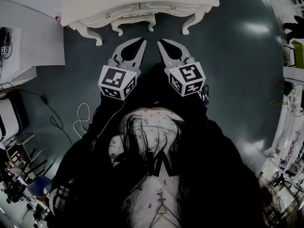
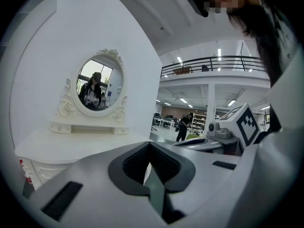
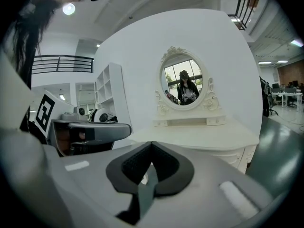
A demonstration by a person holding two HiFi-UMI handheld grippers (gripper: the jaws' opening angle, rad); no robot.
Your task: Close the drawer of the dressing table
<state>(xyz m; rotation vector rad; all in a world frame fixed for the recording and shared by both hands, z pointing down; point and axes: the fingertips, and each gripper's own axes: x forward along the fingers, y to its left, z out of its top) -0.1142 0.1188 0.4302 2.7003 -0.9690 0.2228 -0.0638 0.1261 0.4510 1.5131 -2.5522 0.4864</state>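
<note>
The white dressing table [image 1: 95, 1] stands at the top of the head view, its carved front facing me. Its drawer fronts [image 1: 164, 7] with small knobs look flush with the frame. The oval mirror [image 2: 99, 85] [image 3: 183, 82] rises above the tabletop in both gripper views. My left gripper [image 1: 142, 41] [image 2: 150, 146] and right gripper [image 1: 160, 42] [image 3: 152, 145] hover side by side over the floor, a short way in front of the table. Both are shut with nothing between the jaws, and neither touches the table.
A white panel [image 1: 28, 37] stands left of the table. Cables [image 1: 83, 118] trail on the dark floor at the left. White shelves [image 3: 109, 94] stand left of the table in the right gripper view. A person [image 2: 183, 127] walks far off in the hall.
</note>
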